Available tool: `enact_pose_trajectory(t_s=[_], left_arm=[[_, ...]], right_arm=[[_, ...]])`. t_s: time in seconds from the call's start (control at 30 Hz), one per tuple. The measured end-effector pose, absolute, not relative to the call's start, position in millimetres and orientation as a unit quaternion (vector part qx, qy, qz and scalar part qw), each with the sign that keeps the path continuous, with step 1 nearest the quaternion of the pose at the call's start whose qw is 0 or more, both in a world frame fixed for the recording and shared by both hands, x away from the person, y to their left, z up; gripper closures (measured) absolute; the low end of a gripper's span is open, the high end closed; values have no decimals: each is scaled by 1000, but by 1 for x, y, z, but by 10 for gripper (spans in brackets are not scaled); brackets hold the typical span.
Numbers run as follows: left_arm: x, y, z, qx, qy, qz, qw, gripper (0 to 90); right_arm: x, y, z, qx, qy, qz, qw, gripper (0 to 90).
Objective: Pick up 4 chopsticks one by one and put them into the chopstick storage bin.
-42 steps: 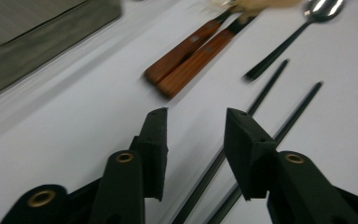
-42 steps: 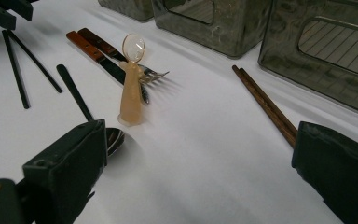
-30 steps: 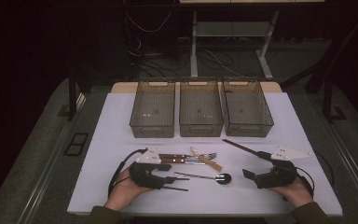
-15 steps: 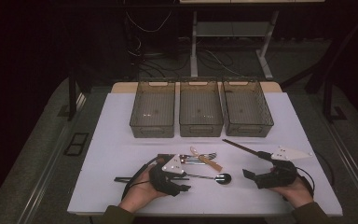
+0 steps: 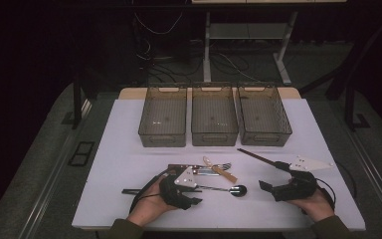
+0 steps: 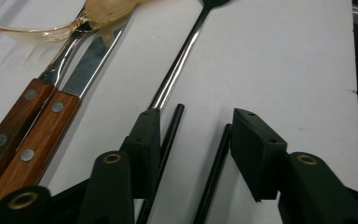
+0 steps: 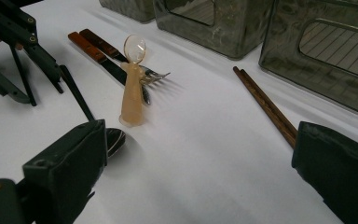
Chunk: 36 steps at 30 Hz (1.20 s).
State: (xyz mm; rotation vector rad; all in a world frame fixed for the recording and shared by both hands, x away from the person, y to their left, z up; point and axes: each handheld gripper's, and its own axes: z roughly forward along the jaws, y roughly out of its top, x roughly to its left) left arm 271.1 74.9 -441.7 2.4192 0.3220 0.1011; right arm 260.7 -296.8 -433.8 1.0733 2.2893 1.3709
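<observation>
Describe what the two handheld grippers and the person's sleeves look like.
Both grippers are black. The left gripper has two blocky jaws with small screw holes and brass-coloured pivot rivets. In the high view, a grey three-cornered plate with dark dots tops it, and a similar plate shows by the right gripper. A black cable trails from the left one. The sleeves look dark olive.

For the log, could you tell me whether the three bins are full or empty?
Empty: all three bins show bare ribbed floors in the high view.
</observation>
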Motion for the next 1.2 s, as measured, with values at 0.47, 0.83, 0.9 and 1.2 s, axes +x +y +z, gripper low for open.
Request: enact_pose_trajectory(t_s=[0.47, 0.83, 0.9, 1.2], left_arm=[[277, 79, -442, 928, 135, 45, 345, 759], [278, 80, -441, 927, 139, 41, 345, 781], [278, 82, -442, 927, 142, 41, 346, 783], [278, 90, -441, 925, 152, 42, 344, 787]], right_arm=[[261, -297, -434, 372, 788, 472, 131, 36], [261, -297, -434, 371, 788, 473, 132, 36], [261, -297, -433, 372, 788, 473, 131, 36], [260, -297, -433, 373, 787, 473, 131, 36]])
